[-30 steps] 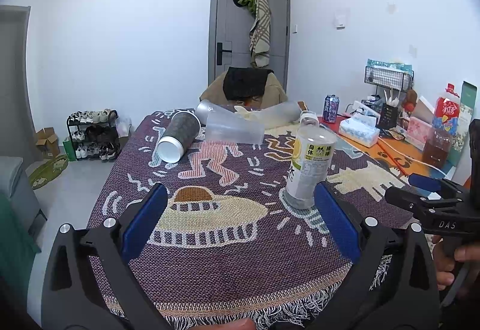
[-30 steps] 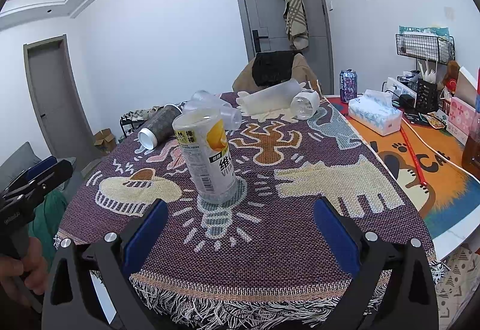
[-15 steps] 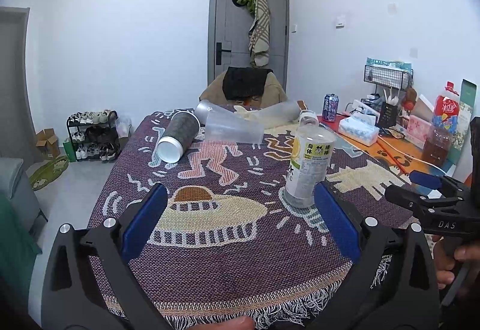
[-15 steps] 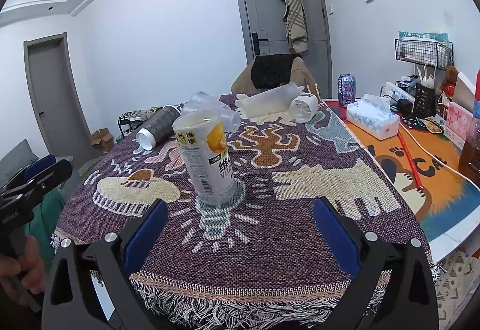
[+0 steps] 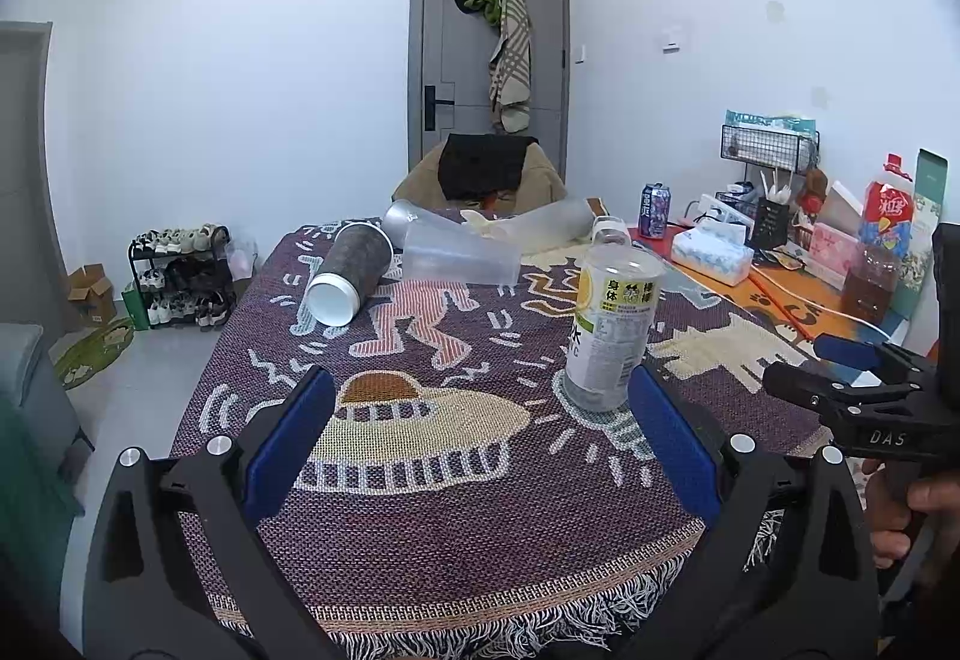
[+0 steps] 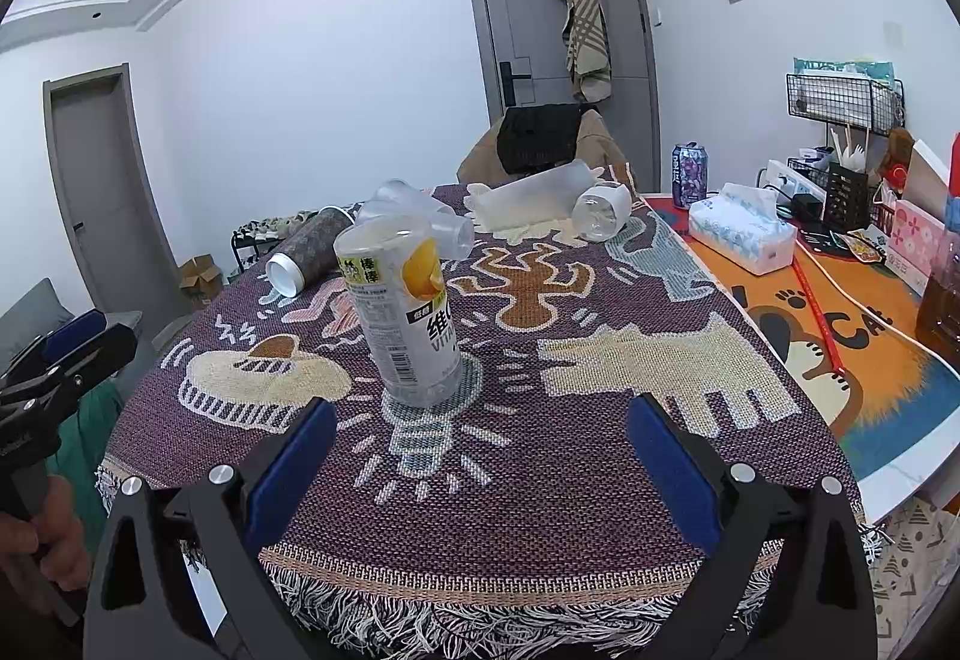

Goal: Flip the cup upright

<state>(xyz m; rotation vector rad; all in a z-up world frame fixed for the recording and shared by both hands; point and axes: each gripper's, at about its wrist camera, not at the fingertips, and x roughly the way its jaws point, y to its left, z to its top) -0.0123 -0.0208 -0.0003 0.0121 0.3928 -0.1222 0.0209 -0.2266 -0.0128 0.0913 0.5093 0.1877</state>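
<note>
A clear labelled cup stands mouth-down on the woven cloth, near the front; it also shows in the right wrist view. Several more cups lie on their sides farther back: a dark patterned one, a clear one and a frosted one. My left gripper is open and empty, just short of the standing cup. My right gripper is open and empty at the table's front edge. Each gripper shows at the side of the other's view.
A tissue box, a drink can, a wire rack and boxes stand on the orange mat at the right. A chair is at the far end. A shoe rack stands on the floor at left.
Both views have shifted only slightly; the grippers stay open and nothing on the table has moved.
</note>
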